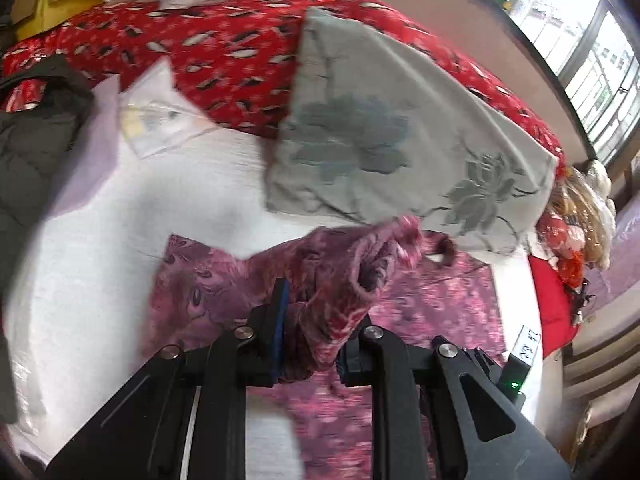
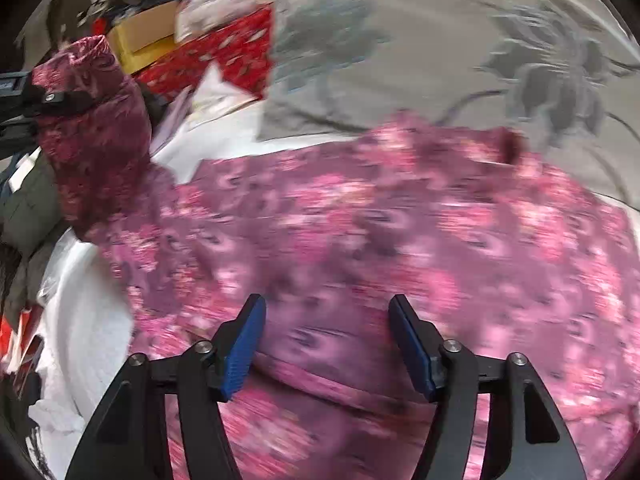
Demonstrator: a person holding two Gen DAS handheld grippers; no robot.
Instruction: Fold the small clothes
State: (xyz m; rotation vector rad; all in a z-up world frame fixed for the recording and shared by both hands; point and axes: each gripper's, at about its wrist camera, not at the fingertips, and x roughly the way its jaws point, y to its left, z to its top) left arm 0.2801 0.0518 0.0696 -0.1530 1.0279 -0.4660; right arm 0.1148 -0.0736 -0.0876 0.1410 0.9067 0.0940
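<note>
Your white bed (image 1: pixel 100 240) carries a grey floral pillow (image 1: pixel 400 140) and the pink floral garment (image 2: pixel 400 220), spread mostly flat just below the pillow. Progress looks early: no finished fold shows. Your left gripper (image 1: pixel 310 332) has its fingers clamped on one sleeve (image 2: pixel 92 120), lifted clear of the bed. Your right gripper (image 2: pixel 326 344) hovers over the hem, fingers apart, gripping nothing.

Pink-purple floral garment (image 2: pixel 360 216), grey flower-print pillow (image 1: pixel 400 140), red patterned blanket (image 1: pixel 224 52), white sheet (image 1: pixel 100 240)
</note>
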